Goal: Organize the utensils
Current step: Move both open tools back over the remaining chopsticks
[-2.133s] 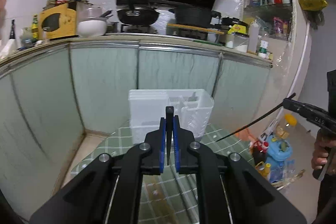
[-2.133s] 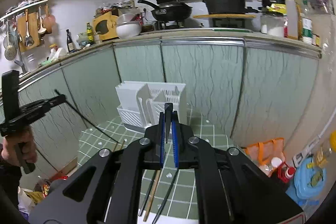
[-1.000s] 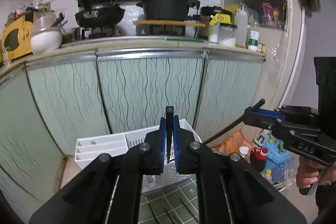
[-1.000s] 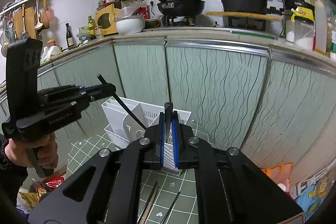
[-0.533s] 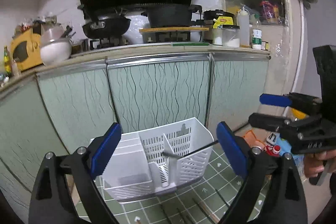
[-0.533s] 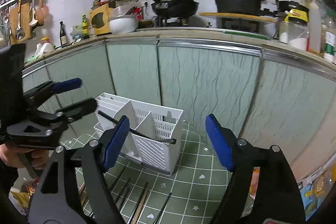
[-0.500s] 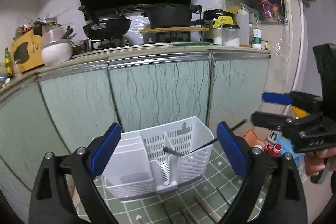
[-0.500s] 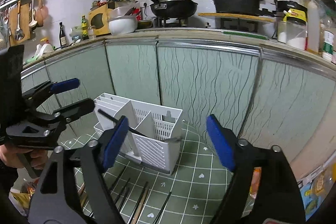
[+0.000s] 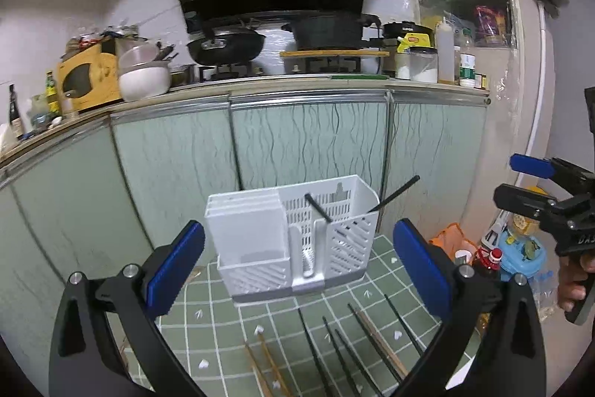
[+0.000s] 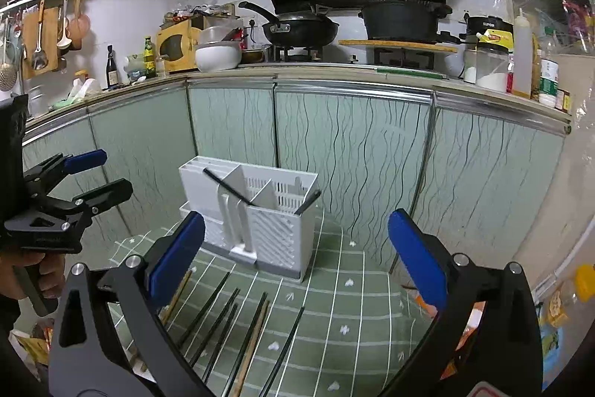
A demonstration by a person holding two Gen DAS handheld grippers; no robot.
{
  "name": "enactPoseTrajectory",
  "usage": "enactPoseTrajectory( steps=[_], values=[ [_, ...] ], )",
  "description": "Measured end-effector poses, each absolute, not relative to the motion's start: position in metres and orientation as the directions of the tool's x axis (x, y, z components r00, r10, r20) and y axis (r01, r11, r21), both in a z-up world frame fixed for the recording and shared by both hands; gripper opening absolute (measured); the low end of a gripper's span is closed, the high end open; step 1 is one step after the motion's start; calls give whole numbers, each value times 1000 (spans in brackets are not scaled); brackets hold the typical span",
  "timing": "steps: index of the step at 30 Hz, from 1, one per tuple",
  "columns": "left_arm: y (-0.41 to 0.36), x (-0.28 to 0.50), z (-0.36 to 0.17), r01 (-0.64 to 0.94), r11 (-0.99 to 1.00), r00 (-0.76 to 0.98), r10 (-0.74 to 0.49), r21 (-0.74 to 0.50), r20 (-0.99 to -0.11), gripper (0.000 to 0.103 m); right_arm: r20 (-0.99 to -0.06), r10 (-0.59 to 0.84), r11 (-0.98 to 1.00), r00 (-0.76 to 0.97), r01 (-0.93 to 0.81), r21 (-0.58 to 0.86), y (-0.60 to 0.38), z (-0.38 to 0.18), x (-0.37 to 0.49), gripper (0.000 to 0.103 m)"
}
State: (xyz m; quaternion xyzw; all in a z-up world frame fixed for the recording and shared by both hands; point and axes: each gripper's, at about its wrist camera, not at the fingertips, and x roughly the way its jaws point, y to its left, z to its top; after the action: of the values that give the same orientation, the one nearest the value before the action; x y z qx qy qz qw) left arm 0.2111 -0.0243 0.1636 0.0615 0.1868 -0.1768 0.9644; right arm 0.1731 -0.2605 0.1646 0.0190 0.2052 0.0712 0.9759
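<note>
A white slotted utensil holder (image 9: 293, 240) stands on a green checked tablecloth (image 9: 223, 315); it also shows in the right wrist view (image 10: 260, 222). Two black chopsticks (image 9: 318, 208) lean inside its right compartments, one tip (image 9: 399, 190) sticking out to the right. Several black and wooden chopsticks (image 9: 353, 345) lie loose on the cloth in front, also in the right wrist view (image 10: 238, 333). My left gripper (image 9: 297, 266) is open and empty, above and in front of the holder. My right gripper (image 10: 293, 259) is open and empty, to the holder's right.
Green cabinet doors (image 9: 308, 144) stand close behind the table under a counter with a wok (image 9: 225, 49) and a pot (image 9: 327, 32). Bottles and bags (image 9: 517, 248) sit on the floor at the right.
Both grippers were shut on black chopsticks, carried them to the holder, then opened. The chopsticks now rest in the holder. Both grippers have drawn back a little.
</note>
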Motion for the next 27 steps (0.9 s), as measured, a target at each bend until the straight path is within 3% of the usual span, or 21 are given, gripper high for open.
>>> enactPoseTrajectory(
  steps=[7, 16, 27],
  values=[
    [-3, 180, 151, 346, 938, 863, -311, 17, -398, 99, -426, 145, 989, 893, -129, 66, -250, 158, 137, 95],
    [20, 139, 131, 268, 963, 900, -237, 37, -366, 99, -433, 136, 991, 891, -130, 43, -233, 136, 98, 94],
    [36, 109, 97, 198, 978, 905, -160, 58, -395, 99, -462, 89, 995, 882, -97, 5, -221, 94, 72, 94]
  ],
)
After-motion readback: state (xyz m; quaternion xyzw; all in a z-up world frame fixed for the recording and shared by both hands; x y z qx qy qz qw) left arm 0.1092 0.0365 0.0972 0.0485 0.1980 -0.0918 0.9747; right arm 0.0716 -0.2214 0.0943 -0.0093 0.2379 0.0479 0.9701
